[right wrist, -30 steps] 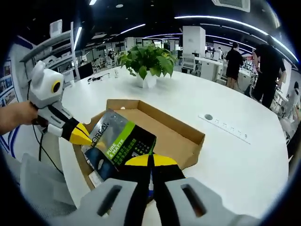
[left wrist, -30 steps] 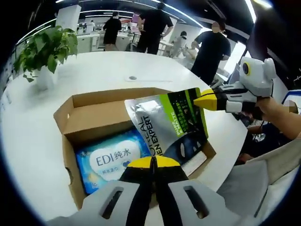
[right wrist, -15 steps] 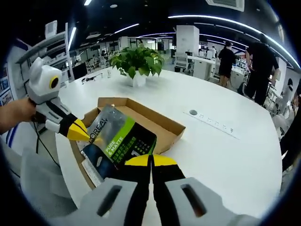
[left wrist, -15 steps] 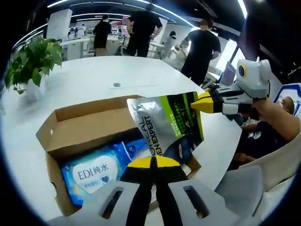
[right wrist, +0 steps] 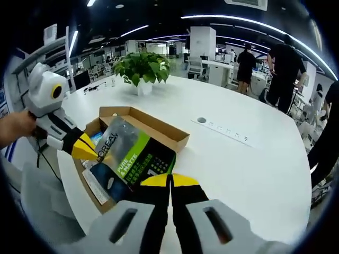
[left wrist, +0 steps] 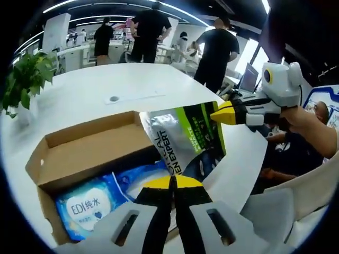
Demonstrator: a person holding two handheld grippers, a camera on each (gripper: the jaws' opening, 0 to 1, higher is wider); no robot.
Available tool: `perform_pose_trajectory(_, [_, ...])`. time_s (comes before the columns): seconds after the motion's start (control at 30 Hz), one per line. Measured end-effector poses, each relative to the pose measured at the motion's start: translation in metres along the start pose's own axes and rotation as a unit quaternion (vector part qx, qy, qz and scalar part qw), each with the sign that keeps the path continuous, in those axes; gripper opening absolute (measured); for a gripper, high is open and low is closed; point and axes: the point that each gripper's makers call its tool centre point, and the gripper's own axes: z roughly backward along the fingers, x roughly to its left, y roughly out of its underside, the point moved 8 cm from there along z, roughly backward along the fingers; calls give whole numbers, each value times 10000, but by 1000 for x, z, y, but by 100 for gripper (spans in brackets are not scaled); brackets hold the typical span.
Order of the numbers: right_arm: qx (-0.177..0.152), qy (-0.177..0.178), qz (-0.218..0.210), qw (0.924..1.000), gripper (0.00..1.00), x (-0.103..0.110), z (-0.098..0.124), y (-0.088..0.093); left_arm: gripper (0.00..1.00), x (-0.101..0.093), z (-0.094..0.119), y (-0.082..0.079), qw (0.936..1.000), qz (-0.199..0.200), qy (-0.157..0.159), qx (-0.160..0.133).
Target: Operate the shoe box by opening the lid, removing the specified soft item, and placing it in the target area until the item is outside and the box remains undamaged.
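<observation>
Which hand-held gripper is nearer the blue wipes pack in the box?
Left. The left hand-held gripper sits beside the wipes pack; the right hand-held gripper is farther, across the pouch.

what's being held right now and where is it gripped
The silver and green pouch is held by both grippers over the open shoe box: the right gripper pinches one edge, the left gripper the opposite edge.

Both units match: left gripper point(left wrist: 171, 182) and right gripper point(right wrist: 170, 180) have yellow-capped black jaws on grey slotted bodies, white housing behind with a yellow-ringed round lens, each gripped by a bare hand point(left wrist: 304, 117).
</observation>
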Motion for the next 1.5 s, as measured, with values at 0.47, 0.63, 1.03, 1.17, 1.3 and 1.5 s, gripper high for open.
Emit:
perform_pose_trajectory(0.47, [180, 174, -47, 9997, 0, -32, 9, 12, 0, -27, -30, -7, 9995, -135, 226, 185])
perform_pose_trajectory(0.63, [279, 221, -55, 9994, 0, -42, 9, 18, 0, -33, -43, -9, 9991, -173, 287, 267])
perform_pose_trajectory(1.03, [540, 282, -125, 9981, 0, -61, 0, 32, 0, -35, -69, -14, 9974, -311, 359, 538])
perform_pose_trajectory(1.17, [621, 308, -156, 9975, 0, -68, -4, 36, 0, -35, -77, -16, 9967, -375, 371, 622])
perform_pose_trajectory(1.3, [708, 307, -188, 9968, 0, -74, -10, 41, 0, -32, -88, -15, 9958, -370, 392, 743])
perform_pose_trajectory(1.5, [850, 336, -224, 9956, 0, -82, -19, 49, 0, -30, -102, -16, 9946, -360, 403, 889])
